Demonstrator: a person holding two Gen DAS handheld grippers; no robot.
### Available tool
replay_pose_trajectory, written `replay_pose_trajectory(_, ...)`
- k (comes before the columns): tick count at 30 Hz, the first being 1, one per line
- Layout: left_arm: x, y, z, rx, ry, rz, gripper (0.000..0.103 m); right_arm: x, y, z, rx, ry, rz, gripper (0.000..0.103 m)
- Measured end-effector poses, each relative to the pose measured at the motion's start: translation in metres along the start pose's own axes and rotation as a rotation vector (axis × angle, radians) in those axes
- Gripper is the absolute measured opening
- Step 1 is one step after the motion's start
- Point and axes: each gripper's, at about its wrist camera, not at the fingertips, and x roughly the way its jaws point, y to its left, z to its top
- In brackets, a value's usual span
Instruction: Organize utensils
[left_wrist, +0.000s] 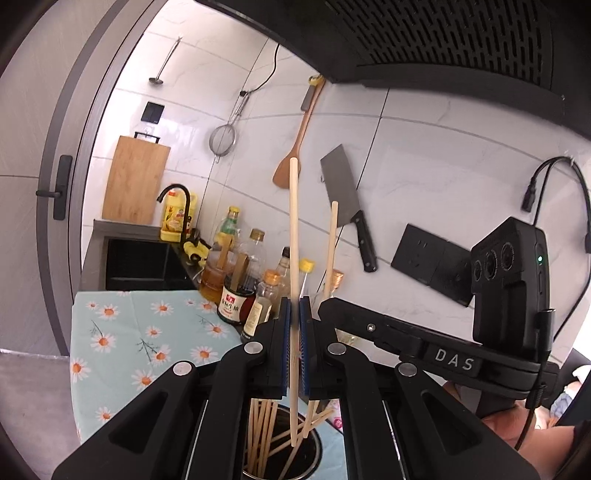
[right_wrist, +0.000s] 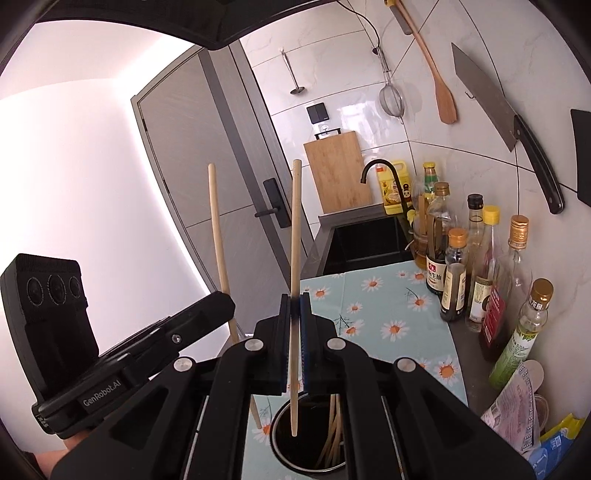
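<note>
Left hand-held gripper: squeezed tight on one chopstick, long, pale wood, standing up.
Right hand-held gripper: squeezed tight on another chopstick.
Cup: right below both, more chopsticks inside.

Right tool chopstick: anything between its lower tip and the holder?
Bare. In the right wrist view the chopstick hangs over the open metal holder, its tip at the rim, nothing between.
</note>
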Motion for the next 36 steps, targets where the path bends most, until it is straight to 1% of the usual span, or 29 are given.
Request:
replay_pose_trajectory(2, 0.005, 0.004, -0.003, -0.007, 0.005, 0.004, 0.006, 0.005, -0.004, -0.002, 0.006, 0.007, -0.013, 0.006)
replay_pose_trajectory(3, 0.009, 0.007, -0.005, -0.015, 0.023, 0.018, 0.006, 0.008, -0.006, -0.003, 0.008, 0.022, -0.015, 0.008)
replay_pose_trajectory(4, 0.011, 0.011, -0.006, -0.028, 0.032, 0.021, 0.019, 0.01, -0.008, -0.004, 0.015, 0.028, -0.017, 0.016)
replay_pose_trajectory(5, 0.011, 0.015, -0.007, -0.046, 0.032, 0.018, 0.034, 0.01, -0.009, -0.005, 0.023, 0.026, -0.017, 0.021)
replay_pose_trajectory(6, 0.011, 0.017, -0.007, -0.057, 0.029, 0.015, 0.034, 0.011, -0.01, -0.005, 0.028, 0.026, -0.012, 0.024)
replay_pose_trajectory(11, 0.003, 0.022, -0.008, -0.061, 0.025, 0.04, 0.034, 0.006, -0.006, -0.005, 0.027, 0.014, 0.0, 0.024)
replay_pose_trajectory(17, -0.013, 0.017, -0.007, -0.049, 0.022, 0.071, 0.034, -0.007, 0.009, -0.005, 0.005, 0.0, 0.017, 0.024)
replay_pose_trajectory(19, -0.02, 0.015, -0.006, -0.054, 0.02, 0.083, 0.034, -0.016, 0.012, -0.007, 0.006, -0.014, -0.007, 0.025)
replay_pose_trajectory(20, -0.023, 0.012, -0.007, -0.049, 0.027, 0.081, 0.034, -0.021, 0.013, -0.007, 0.017, -0.017, -0.016, 0.03)
replay_pose_trajectory(21, -0.024, 0.01, -0.007, -0.042, 0.029, 0.085, 0.034, -0.026, 0.013, -0.008, 0.032, -0.022, -0.014, 0.041)
replay_pose_trajectory(22, -0.028, 0.006, -0.007, -0.031, 0.026, 0.093, 0.034, -0.03, 0.014, -0.009, 0.04, -0.027, -0.012, 0.044)
replay_pose_trajectory(27, -0.051, -0.008, -0.011, -0.011, 0.031, 0.121, 0.036, -0.055, 0.024, -0.019, 0.039, -0.022, -0.02, 0.044)
replay_pose_trajectory(29, -0.061, -0.012, -0.013, -0.014, 0.03, 0.132, 0.054, -0.068, 0.03, -0.024, 0.034, -0.027, -0.019, 0.05)
replay_pose_trajectory(30, -0.067, -0.015, -0.014, -0.011, 0.028, 0.148, 0.057, -0.074, 0.032, -0.027, 0.032, -0.029, -0.022, 0.054)
replay_pose_trajectory(33, -0.077, -0.024, -0.017, 0.015, 0.052, 0.177, 0.057, -0.09, 0.037, -0.035, 0.04, -0.029, -0.038, 0.06)
replay_pose_trajectory(34, -0.08, -0.027, -0.019, 0.017, 0.066, 0.183, 0.057, -0.093, 0.037, -0.037, 0.045, -0.028, -0.042, 0.064)
replay_pose_trajectory(35, -0.083, -0.028, -0.021, 0.015, 0.074, 0.182, 0.059, -0.097, 0.038, -0.039, 0.05, -0.024, -0.043, 0.067)
replay_pose_trajectory(36, -0.085, -0.029, -0.022, 0.014, 0.086, 0.181, 0.061, -0.101, 0.038, -0.042, 0.054, -0.021, -0.047, 0.071)
